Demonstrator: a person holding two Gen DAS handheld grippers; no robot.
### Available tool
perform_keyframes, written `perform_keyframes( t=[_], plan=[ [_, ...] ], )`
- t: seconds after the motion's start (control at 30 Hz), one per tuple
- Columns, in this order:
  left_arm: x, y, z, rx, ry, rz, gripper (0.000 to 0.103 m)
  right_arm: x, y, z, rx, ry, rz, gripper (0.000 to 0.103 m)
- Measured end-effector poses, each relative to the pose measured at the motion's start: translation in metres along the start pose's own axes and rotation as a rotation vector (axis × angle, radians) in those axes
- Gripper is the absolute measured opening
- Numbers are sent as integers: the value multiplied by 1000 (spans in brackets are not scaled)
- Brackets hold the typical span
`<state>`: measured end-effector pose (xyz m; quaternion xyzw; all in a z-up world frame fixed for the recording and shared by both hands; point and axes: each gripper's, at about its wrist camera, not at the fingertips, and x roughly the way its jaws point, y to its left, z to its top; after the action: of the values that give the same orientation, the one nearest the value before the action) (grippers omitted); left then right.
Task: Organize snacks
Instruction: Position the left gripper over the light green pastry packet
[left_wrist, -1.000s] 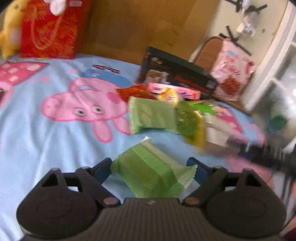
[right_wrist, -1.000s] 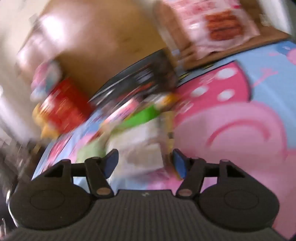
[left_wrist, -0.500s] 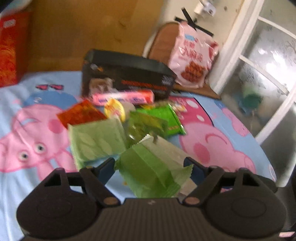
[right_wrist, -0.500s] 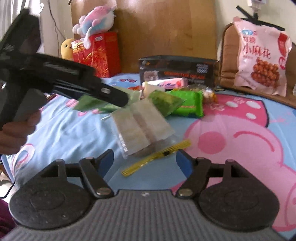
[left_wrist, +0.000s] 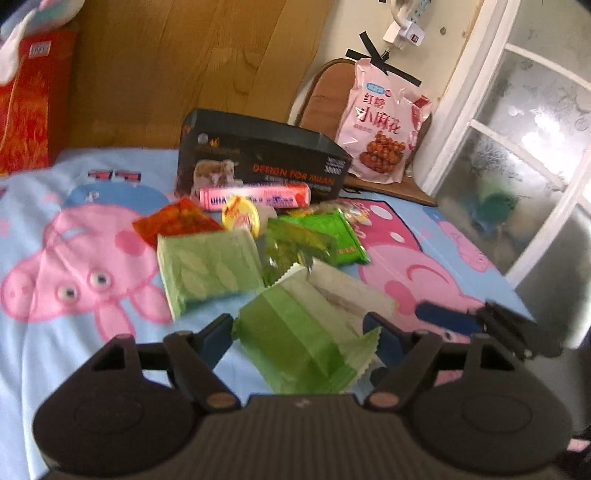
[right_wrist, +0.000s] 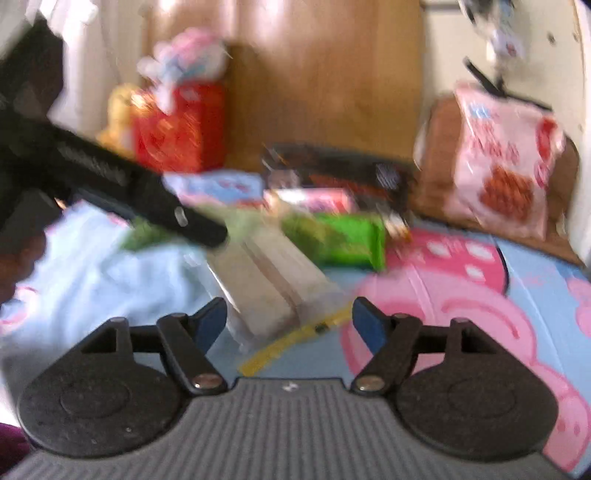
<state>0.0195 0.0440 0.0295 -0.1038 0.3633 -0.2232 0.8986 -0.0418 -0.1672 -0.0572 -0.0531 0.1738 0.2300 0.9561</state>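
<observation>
My left gripper (left_wrist: 301, 326) is shut on a light green snack packet (left_wrist: 299, 339) and holds it over the blue cartoon sheet (left_wrist: 55, 354). Beyond it lies a pile of snacks: a pale green packet (left_wrist: 210, 269), a bright green packet (left_wrist: 332, 236), a red packet (left_wrist: 173, 221), a pink tube (left_wrist: 255, 197) and a black box (left_wrist: 258, 162). My right gripper (right_wrist: 288, 321) is open around the near end of a clear packet of pale biscuits (right_wrist: 266, 288) with a yellow strip. The left gripper's black arm (right_wrist: 110, 184) shows at the left of the right wrist view.
A big pink snack bag (left_wrist: 384, 129) leans on a brown chair at the back right. A red gift bag (left_wrist: 29, 99) stands at the back left against the wooden headboard. A white window frame (left_wrist: 535, 147) is on the right. The right wrist view is blurred.
The left gripper has swung right with the green packet, towards the pile. The right gripper has closed in on the clear biscuit packet, which now lies between its fingers.
</observation>
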Motion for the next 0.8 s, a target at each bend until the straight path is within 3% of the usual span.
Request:
perform_keyframes(
  t=[0.13,0.2,0.3,0.53,0.63,0.8],
  plan=[
    [-9,25,-8,-123,52,-158,86,-3,23,6,-126,-24,152,82],
    [-17,39,-10,-175,46,-97,95,8,36,7,-172,2,195,82],
    [-38,59,-13,-199,-8,51,99,24,50,10,-206,3,184,82],
    [-87,93,-21,-228,-111,148,102,41,74,20,-199,31,276,82],
    [-93,95,-23,-227,-115,115,92,47,88,23,-204,69,350,82],
    [-79,87,-34,-185,-4,32,63,62,105,22,-167,180,465,82]
  ],
)
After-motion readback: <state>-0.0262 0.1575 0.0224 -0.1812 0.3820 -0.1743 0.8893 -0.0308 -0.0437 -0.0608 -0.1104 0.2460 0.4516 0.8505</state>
